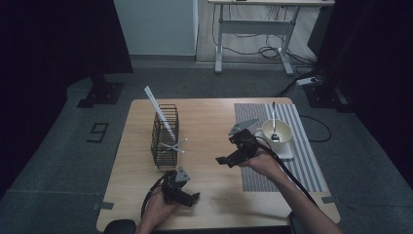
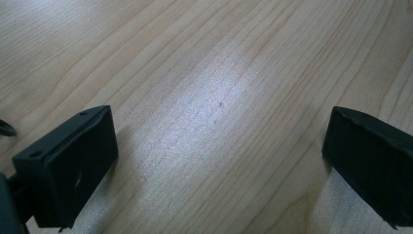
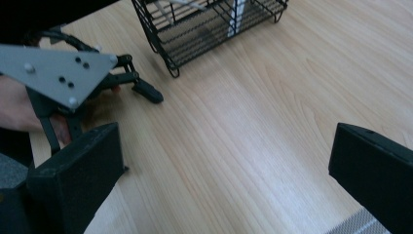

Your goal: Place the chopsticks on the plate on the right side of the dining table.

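I see my left gripper (image 1: 187,199) low over the near edge of the table (image 1: 209,190), just in front of the wire basket (image 1: 164,136). In the left gripper view its jaws stand wide apart with only bare wood between them, so it holds nothing. My right gripper (image 1: 228,160) hovers above the middle of the table, at the left border of the striped mat (image 1: 311,165). Its jaws are also spread wide and empty, and they point toward the basket and the left gripper (image 3: 146,91).

The basket stands upright on the left half of the table. White utensils (image 1: 163,122) are inside it: one long piece sticks up and leans to the back left, others lie across lower down. On the mat, to the right of my right gripper, a bowl (image 1: 277,130) sits on a white plate (image 1: 287,152) with a spoon (image 1: 274,124) standing in it.
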{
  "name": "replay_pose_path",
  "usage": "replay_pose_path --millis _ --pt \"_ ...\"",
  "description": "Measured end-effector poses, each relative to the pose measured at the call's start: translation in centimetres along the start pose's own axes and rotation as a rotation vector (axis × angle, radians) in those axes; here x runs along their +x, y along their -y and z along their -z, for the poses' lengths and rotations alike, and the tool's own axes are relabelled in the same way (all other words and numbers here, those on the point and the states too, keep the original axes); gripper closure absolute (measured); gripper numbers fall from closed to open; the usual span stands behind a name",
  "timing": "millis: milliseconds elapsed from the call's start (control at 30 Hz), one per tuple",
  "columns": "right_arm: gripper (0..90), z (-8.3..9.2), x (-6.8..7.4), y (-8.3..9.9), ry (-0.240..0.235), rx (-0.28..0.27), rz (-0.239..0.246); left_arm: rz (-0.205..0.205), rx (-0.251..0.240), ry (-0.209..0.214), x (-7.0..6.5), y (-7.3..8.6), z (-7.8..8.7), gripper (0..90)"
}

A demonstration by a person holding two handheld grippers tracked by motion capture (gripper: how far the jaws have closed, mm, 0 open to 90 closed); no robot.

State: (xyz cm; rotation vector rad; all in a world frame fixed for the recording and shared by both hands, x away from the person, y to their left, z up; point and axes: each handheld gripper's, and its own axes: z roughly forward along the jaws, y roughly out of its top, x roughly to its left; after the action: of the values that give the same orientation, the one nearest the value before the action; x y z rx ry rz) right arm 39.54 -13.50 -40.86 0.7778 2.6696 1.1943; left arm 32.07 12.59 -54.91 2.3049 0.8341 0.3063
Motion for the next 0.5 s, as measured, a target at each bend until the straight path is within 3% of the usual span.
replay_pose_path --millis 500 --pt "0.0 -0.8 1.5 -4.1 -0.017 -0.044 0.05 -0.001 0.003 0.001 0.0 0.0 0.0 0.0"
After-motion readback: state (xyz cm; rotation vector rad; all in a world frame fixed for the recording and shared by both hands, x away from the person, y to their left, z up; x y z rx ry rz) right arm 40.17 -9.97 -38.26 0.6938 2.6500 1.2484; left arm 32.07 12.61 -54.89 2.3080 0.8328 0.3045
